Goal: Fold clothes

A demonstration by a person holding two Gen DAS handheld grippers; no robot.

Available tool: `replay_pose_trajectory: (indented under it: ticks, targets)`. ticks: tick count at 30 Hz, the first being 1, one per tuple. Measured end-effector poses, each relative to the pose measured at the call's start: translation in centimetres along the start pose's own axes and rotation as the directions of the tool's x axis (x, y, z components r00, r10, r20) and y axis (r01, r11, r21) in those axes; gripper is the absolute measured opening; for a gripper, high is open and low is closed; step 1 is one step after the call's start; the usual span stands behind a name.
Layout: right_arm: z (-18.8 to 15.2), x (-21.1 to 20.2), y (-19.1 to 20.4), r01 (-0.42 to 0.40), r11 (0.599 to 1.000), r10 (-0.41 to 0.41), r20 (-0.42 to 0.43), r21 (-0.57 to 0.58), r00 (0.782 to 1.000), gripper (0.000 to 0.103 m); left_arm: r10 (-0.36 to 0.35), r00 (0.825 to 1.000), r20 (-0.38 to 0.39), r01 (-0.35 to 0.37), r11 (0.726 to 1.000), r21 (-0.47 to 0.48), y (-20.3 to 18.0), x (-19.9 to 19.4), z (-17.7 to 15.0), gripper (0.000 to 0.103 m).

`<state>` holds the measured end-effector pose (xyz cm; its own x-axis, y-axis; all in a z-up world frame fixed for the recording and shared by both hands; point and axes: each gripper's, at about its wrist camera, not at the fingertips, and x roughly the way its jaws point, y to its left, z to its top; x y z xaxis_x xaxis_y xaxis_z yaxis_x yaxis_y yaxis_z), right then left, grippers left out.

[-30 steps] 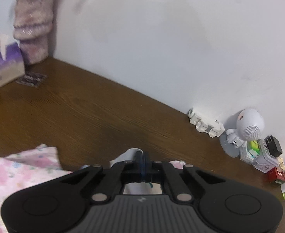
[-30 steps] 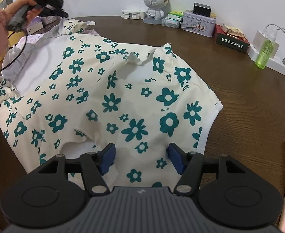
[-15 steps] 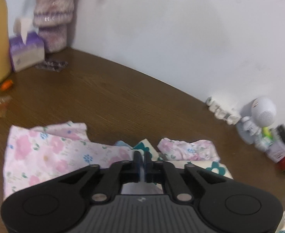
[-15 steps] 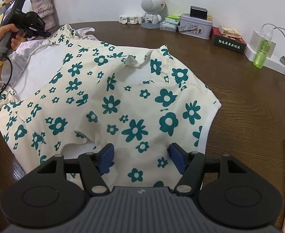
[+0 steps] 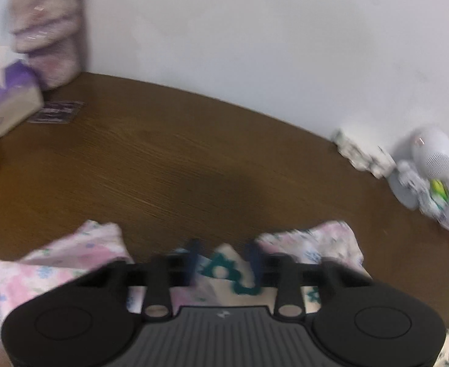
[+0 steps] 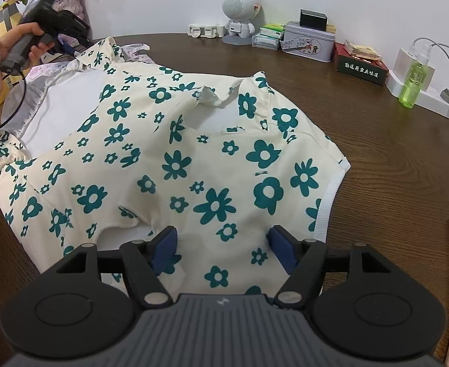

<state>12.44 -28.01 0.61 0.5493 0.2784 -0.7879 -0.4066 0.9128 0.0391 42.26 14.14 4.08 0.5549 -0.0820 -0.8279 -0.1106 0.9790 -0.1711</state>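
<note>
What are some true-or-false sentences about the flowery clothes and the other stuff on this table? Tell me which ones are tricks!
1. The cream garment with teal flowers lies spread on the brown wooden table. True.
2. The clear green plastic bottle lies on top of the garment. False: it stands upright on the table, well apart from the garment.
3. The white round-headed robot figure stands at the back of the table, near the wall. True.
4. The cardboard tissue box is red. False: it is purple and white, with a white tissue sticking out.
</note>
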Motion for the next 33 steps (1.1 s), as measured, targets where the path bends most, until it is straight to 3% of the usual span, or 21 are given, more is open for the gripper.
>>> replay_pose_trajectory:
  ticks: [9,10,11,13,14,15,17,21,24,29,31,32,33]
  targets:
    - [-0.2,0.0,-0.3,-0.009,1.000,0.009,0.014,-0.004,1.000,0.071,0.117,0.976,0.186,-0.116,0.993,-0.018,0.7,-6.8,-2.5,0.002]
    - [-0.3,0.1,-0.3,-0.009,1.000,0.009,0.016,-0.004,1.000,0.071,0.101,0.978,0.183,-0.103,0.995,0.002,0.6,-6.9,-2.6,0.003]
    - [-0.3,0.1,-0.3,-0.009,1.000,0.009,0.019,-0.005,1.000,0.071,0.085,0.981,0.176,-0.090,0.996,0.019,0.6,-6.9,-2.7,0.010]
    - [-0.4,0.1,-0.4,-0.010,1.000,0.011,0.025,-0.009,1.000,0.071,0.057,0.989,0.140,-0.060,0.998,0.019,1.1,-6.9,-2.8,0.033]
    - [-0.5,0.1,-0.5,-0.011,1.000,0.012,0.026,-0.007,1.000,0.071,0.058,0.986,0.154,-0.059,0.998,0.003,1.6,-7.2,-3.0,0.052]
    - [-0.6,0.1,-0.5,-0.012,1.000,0.013,0.028,-0.006,1.000,0.071,0.066,0.982,0.177,-0.066,0.998,-0.007,2.1,-7.4,-3.3,0.056]
    - [-0.6,0.0,-0.6,-0.016,1.000,0.016,0.030,-0.005,0.999,0.071,0.096,0.979,0.180,-0.097,0.995,-0.006,2.9,-7.5,-3.7,0.053]
    - [-0.6,0.0,-0.6,-0.014,1.000,0.014,0.031,-0.004,0.999,0.071,0.079,0.993,0.085,-0.086,0.993,0.082,3.6,-6.2,-4.6,0.026]
    - [-0.8,-0.1,-0.5,-0.011,1.000,0.011,0.033,-0.003,0.999,0.071,0.063,0.997,0.041,-0.068,0.987,0.147,3.2,-5.2,-5.5,0.026]
    - [-0.9,-0.1,-0.5,-0.009,1.000,0.009,0.036,-0.007,0.999,0.072,0.048,0.997,0.058,-0.058,0.980,0.188,2.6,-4.0,-5.8,0.030]
    - [-0.9,-0.1,-0.5,-0.009,1.000,0.009,0.037,-0.006,0.999,0.072,0.041,0.998,0.053,-0.051,0.979,0.195,2.4,-3.6,-5.8,0.020]
    - [-1.0,-0.1,-0.5,-0.009,1.000,0.009,0.037,-0.006,0.999,0.072,0.038,0.998,0.049,-0.047,0.978,0.202,2.4,-3.6,-6.0,0.000]
    - [-1.0,-0.1,-0.5,-0.009,1.000,0.010,0.037,-0.006,0.999,0.072,0.053,0.997,0.054,-0.063,0.975,0.211,2.3,-3.9,-6.2,0.000]
